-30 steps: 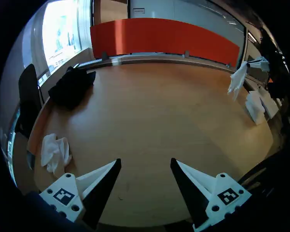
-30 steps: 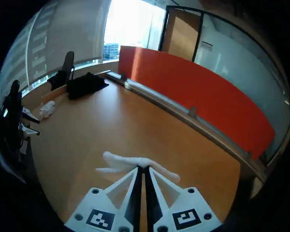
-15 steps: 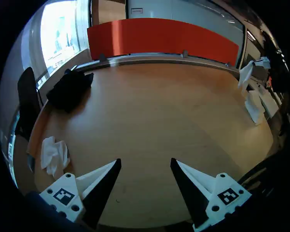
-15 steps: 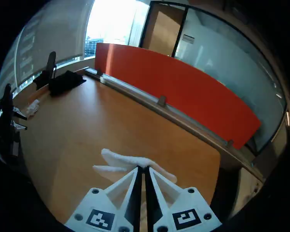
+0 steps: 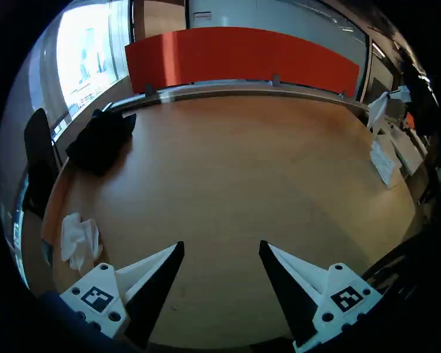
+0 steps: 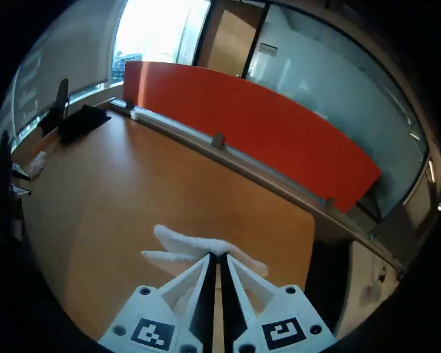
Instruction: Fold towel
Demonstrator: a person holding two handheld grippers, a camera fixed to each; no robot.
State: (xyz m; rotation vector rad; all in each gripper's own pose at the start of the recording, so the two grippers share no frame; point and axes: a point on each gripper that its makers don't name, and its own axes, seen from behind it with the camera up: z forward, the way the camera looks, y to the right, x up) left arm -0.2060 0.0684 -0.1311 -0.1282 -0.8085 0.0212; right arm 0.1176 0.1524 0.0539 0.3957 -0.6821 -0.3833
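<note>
Left gripper view: shows the left gripper (image 5: 220,262) low over a wooden table (image 5: 232,176), jaws spread wide, bare tabletop between the two fingers. Finds a crumpled white cloth (image 5: 76,238) at the near left edge of the table, just left of the left finger. Records a black bundle (image 5: 100,138) farther back on the left, bag or garment, cannot tell which, with a dark chair (image 5: 37,159) beside it off the table edge. Notes an orange partition (image 5: 244,56) running along the far edge and a bright window (image 5: 85,59) at far left. Places a stack of folded white cloths (image 5: 385,163) at the far right edge of the table.

Right gripper view: shows the right gripper (image 6: 217,262) with jaws drawn to a narrow slit, both fingers pinching the towel (image 6: 203,246). Locates the towel, white and bunched, at the fingertips, fanning out left and right beyond them, above the right end of the table; cannot tell whether any part touches the wood. Confirms the orange partition across the far side, a glass wall (image 6: 326,88) behind it, and the black bundle far off on the left.

Left gripper view again: picks out the towel hanging down at far right, just above the stack of folded white cloths.
</note>
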